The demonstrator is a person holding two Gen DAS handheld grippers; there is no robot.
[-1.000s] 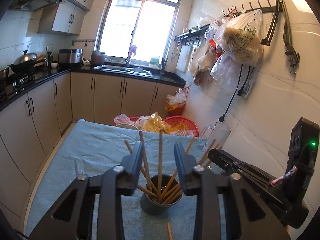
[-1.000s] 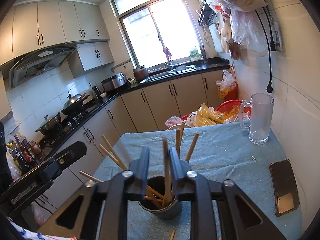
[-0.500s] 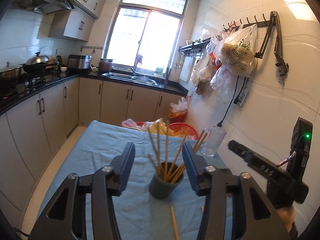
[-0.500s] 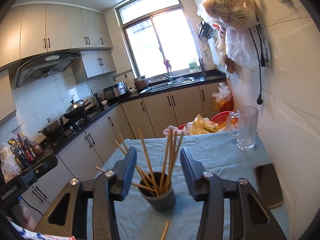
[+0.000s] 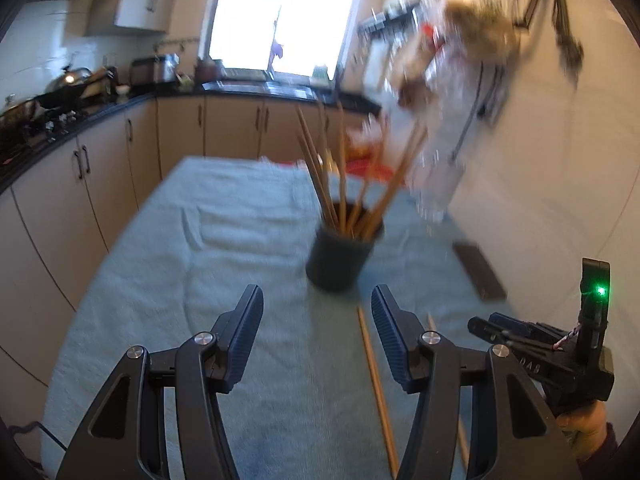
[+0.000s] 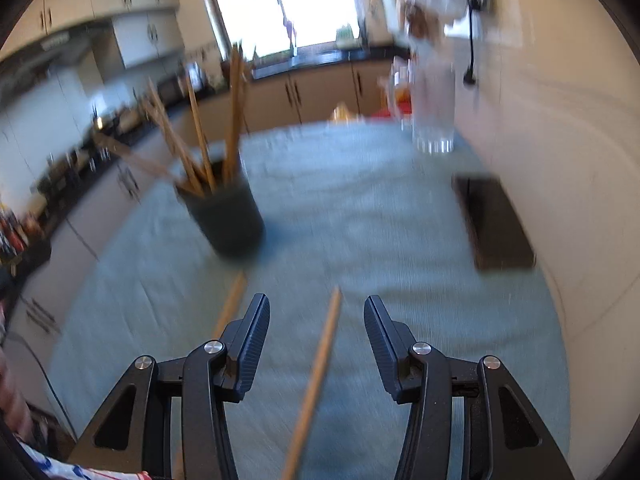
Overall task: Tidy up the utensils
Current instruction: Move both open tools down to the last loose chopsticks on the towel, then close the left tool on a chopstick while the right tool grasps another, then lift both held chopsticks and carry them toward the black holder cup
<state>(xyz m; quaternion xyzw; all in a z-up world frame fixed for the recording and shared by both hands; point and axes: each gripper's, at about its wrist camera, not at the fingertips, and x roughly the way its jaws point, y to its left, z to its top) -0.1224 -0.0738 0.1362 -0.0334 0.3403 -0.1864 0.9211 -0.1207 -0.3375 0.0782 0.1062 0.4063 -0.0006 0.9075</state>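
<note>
A dark cup (image 5: 338,258) holding several wooden chopsticks (image 5: 332,176) stands on the light blue cloth (image 5: 224,240); it also shows in the right wrist view (image 6: 228,216). Two loose chopsticks lie on the cloth in front of it: one (image 5: 376,376) just right of my left gripper's gap, the other (image 6: 316,380) between my right gripper's jaws. My left gripper (image 5: 317,312) is open and empty, short of the cup. My right gripper (image 6: 316,320) is open over a loose chopstick; its body shows in the left wrist view (image 5: 552,356).
A black phone (image 6: 496,224) lies on the cloth near the right wall. A glass mug (image 6: 434,120) stands at the table's far right. Kitchen cabinets (image 5: 100,184) run along the left and back. Bags hang on the right wall (image 5: 460,52).
Both grippers have pulled back from the cup and dropped lower. The right gripper opened after being shut on a chopstick in the cup, and now sits over a loose chopstick.
</note>
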